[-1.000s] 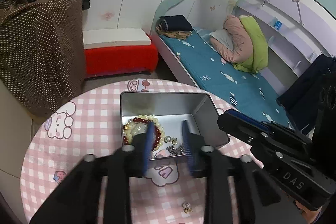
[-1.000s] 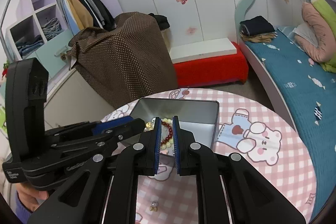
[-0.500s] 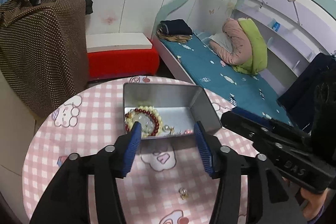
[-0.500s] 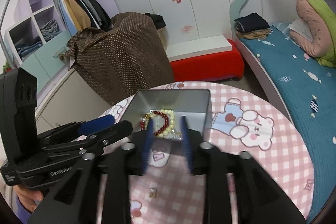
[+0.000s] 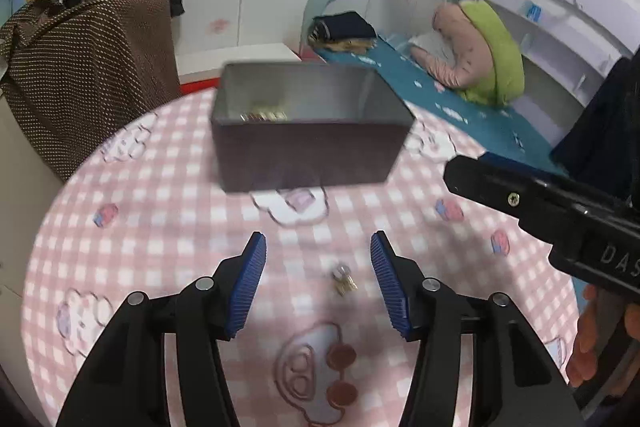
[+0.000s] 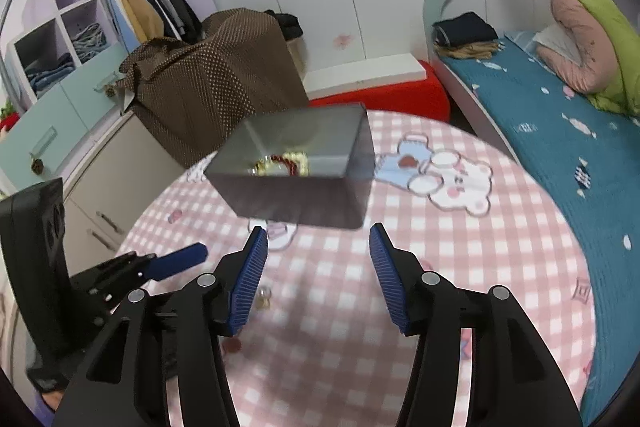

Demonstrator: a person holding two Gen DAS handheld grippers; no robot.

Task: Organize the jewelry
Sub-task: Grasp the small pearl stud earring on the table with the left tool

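Meanwhile, the left gripper [image 5: 317,245] hangs with jaws apart and empty over a small gold-coloured trinket, apparently an earring [image 5: 344,279], lying loose on the round pink-checked tablecloth [image 5: 160,227]. The right gripper [image 6: 318,241], its jaws just opened, holds nothing. Beyond both stands the open grey metal tin [image 6: 296,183], beaded red-and-cream bracelets [image 6: 286,163] inside.

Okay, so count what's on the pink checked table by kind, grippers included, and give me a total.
Metal tin: 1
Loose small gold piece: 1
Hand-held gripper: 2, left and right, both open
Total: 4
Beads inside the tin are too blurred to count.
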